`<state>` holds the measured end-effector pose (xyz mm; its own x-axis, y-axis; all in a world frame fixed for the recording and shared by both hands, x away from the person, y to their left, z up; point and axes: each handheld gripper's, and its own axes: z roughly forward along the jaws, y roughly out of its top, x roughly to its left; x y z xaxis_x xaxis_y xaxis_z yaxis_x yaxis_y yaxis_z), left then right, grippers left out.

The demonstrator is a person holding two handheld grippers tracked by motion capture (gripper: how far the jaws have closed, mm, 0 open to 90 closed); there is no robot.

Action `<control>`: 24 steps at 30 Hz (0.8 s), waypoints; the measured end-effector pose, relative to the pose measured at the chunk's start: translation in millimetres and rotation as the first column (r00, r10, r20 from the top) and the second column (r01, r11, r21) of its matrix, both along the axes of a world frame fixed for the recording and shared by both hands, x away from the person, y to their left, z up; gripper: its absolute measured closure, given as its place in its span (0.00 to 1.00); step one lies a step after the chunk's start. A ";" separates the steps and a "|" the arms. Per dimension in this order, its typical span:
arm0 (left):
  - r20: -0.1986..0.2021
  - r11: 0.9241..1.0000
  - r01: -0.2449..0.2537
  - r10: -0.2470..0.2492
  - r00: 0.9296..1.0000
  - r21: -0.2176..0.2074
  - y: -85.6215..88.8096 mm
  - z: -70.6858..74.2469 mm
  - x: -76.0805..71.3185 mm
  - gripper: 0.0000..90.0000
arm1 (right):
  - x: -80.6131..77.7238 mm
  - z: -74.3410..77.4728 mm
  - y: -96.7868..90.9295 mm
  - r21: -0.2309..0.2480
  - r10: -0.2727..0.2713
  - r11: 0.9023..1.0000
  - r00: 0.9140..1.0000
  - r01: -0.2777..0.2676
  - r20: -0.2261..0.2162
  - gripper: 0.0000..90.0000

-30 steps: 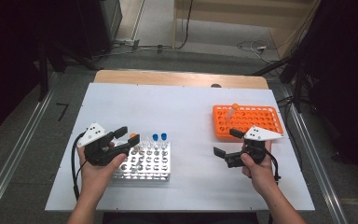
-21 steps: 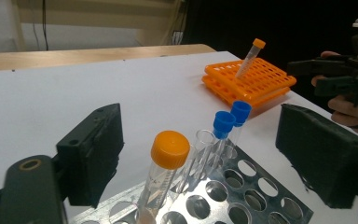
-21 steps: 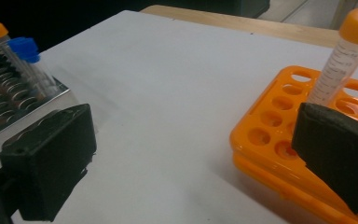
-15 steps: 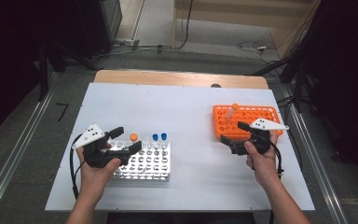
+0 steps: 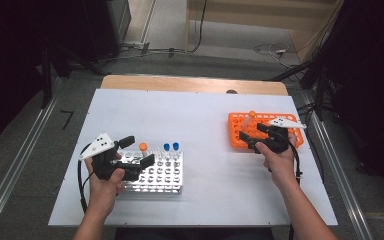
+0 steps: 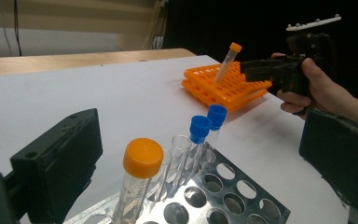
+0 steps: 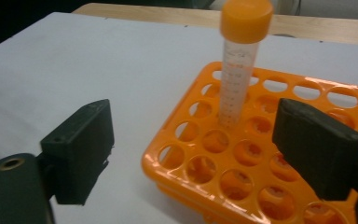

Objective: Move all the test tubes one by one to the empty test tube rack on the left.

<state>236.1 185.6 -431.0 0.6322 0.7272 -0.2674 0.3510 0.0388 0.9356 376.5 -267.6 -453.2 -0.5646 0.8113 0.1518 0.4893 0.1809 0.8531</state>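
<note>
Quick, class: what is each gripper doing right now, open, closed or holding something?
Left gripper: jaws open, just widened, holding nothing.
Right gripper: jaws open, just narrowing, nothing gripped.

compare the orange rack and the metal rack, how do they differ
The orange rack is plastic and holds one orange-capped tube. The metal rack is shiny and holds an orange-capped tube plus two blue-capped ones. The orange rack sits further back, on the right. Both have grids of round holes.

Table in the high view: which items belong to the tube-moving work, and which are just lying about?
In use: orange rack, its orange-capped tube, metal rack, orange-capped tube there, blue-capped tubes, left gripper, right gripper.
Lying about: floor cables.
</note>
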 end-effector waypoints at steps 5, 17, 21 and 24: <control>-0.002 1.000 -0.008 0.008 1.000 0.000 1.7 0.6 -1.2 0.00 | 15.2 -4.2 1.0 -0.004 -0.075 0.997 0.997 0.075 -0.021 0.32; -0.011 1.000 -0.006 0.007 1.000 0.012 -1.4 -1.3 -0.8 0.00 | 33.5 -17.6 16.1 -0.059 -0.127 0.990 0.992 0.125 -0.027 0.66; -0.012 1.000 -0.009 0.009 1.000 0.012 -1.6 -1.3 -0.7 0.00 | 36.2 -18.8 20.0 -0.068 -0.145 0.987 0.989 0.144 -0.012 0.74; -0.011 1.000 -0.004 0.005 1.000 0.013 -2.7 -1.2 -0.8 0.00 | 35.6 -20.1 23.3 -0.086 -0.143 0.986 0.990 0.144 0.011 0.80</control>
